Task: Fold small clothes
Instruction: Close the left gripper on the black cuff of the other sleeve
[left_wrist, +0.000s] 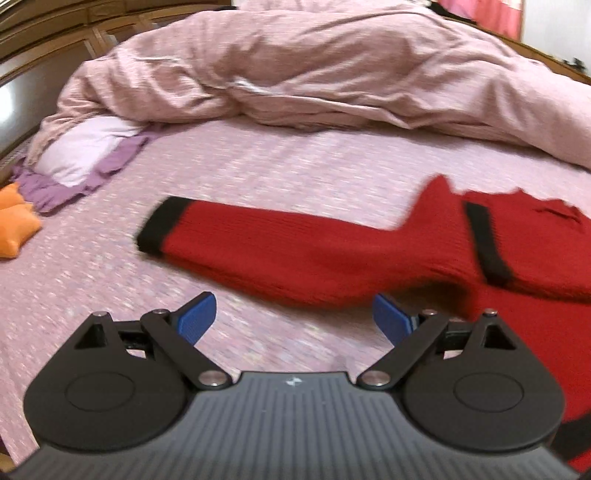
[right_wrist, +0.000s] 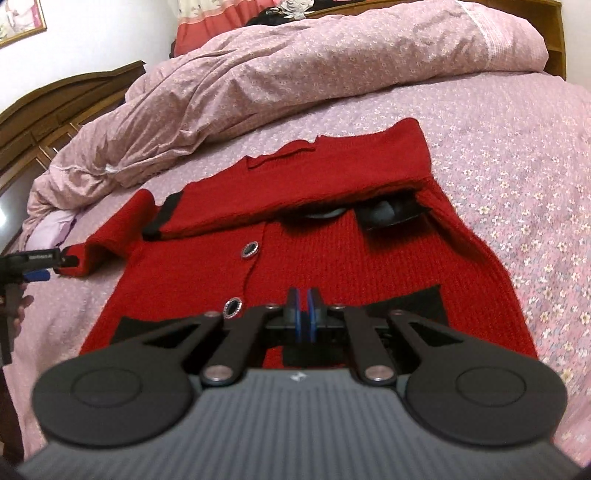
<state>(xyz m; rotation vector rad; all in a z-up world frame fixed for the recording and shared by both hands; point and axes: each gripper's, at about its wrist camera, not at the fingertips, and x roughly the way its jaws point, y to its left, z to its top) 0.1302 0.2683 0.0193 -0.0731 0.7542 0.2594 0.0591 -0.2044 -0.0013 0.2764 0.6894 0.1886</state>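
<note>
Red cardigan (right_wrist: 295, 251) flat on bed (right_wrist: 517, 155), one sleeve folded across chest, other sleeve (left_wrist: 280, 251) out sideways. Soft, floppy knit, light, grippy. Best pinch: black cuff (left_wrist: 162, 225). Left gripper (left_wrist: 293, 319) wide open, empty. Right gripper (right_wrist: 303, 308) closed, empty, above hem.

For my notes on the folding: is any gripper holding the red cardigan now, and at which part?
Nothing is held. The left gripper is open beside the sleeve; the right gripper is shut and empty over the red cardigan.

No readable text, white lettering on left gripper (right_wrist: 37, 275) too blurred to read
</note>
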